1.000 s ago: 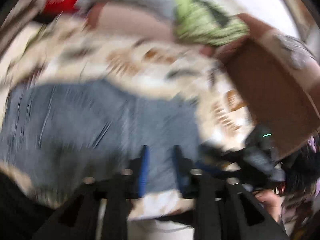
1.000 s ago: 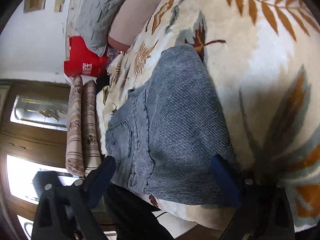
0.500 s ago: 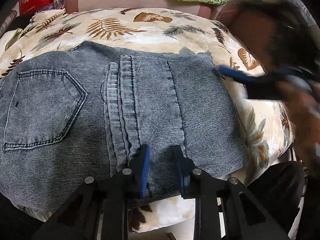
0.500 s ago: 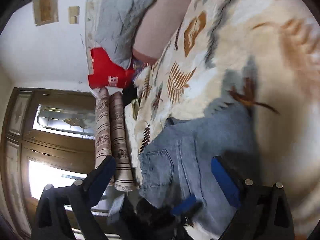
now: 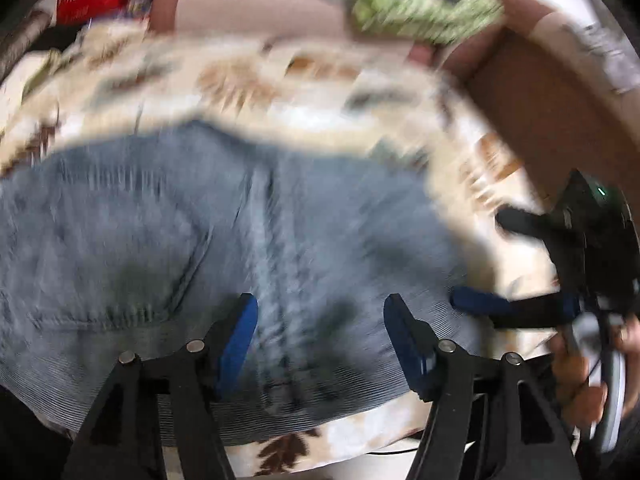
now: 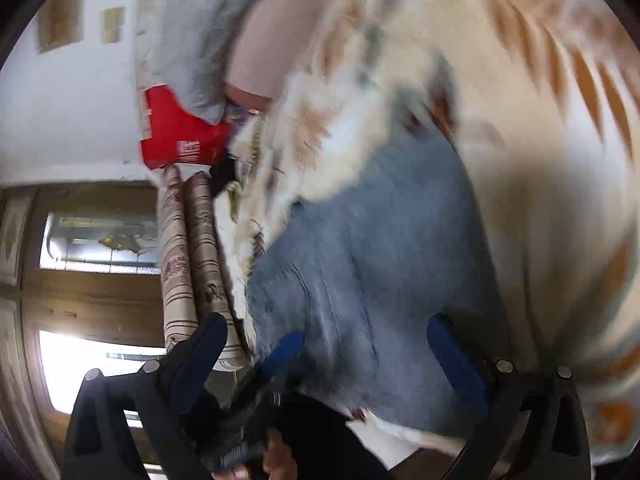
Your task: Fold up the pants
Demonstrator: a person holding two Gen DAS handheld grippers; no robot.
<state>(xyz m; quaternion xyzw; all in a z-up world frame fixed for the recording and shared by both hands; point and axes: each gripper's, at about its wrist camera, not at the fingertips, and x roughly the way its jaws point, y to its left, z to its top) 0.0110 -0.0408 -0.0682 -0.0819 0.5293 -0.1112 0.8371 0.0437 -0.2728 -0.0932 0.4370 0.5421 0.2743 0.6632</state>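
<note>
— Looking from the left wrist, I see the pants lying folded on the leafy blanket. The left gripper sits over them with its jaws spread wide and nothing between. The picture is blurry.

— Can you see the other one?

— Yes, the right gripper shows at the pants' right edge, jaws apart too.

— From the right wrist, the right gripper is spread wide above the pants. This view also shows a red bag, two rolled mats and a wooden door. The left view shows a green cloth instead.
</note>
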